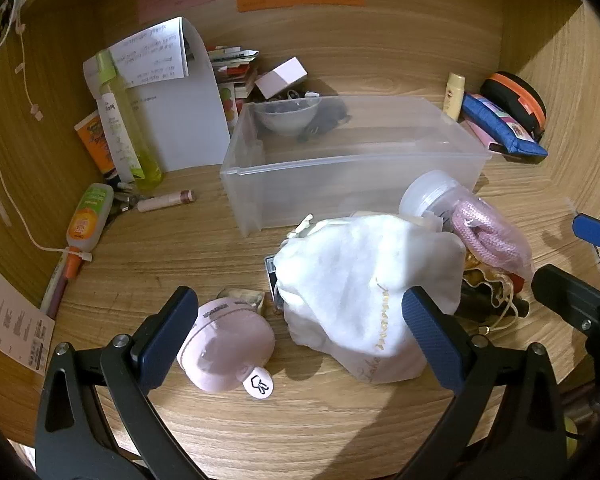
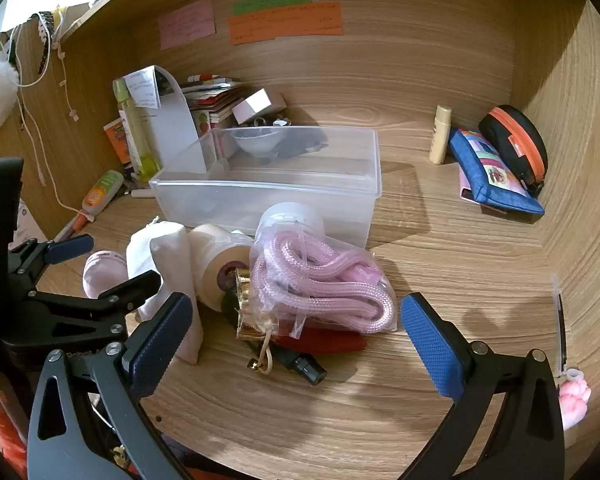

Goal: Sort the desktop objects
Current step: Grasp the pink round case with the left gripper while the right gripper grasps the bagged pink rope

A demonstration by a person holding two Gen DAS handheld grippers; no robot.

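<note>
Both hand-held grippers, left [image 1: 300,336] and right [image 2: 296,344], gaped wide, empty. White cloth pouch [image 1: 364,292] looked soft, light; pinch bunched fabric. Bagged pink rope [image 2: 320,280] looked slippery, floppy.

The white cloth bag [image 1: 364,292] hides most of a dark item beneath it.

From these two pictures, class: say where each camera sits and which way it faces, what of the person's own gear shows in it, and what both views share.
Left wrist: sits on the left gripper, angled down at the desk toward the white cloth pouch; its own open fingers show, and the right gripper at the right edge.
Right wrist: sits on the right gripper, angled down toward the bagged pink rope; its own open fingers show, and the left gripper at left.
Shared: the clear plastic bin, pouch, rope, wooden back wall.
</note>
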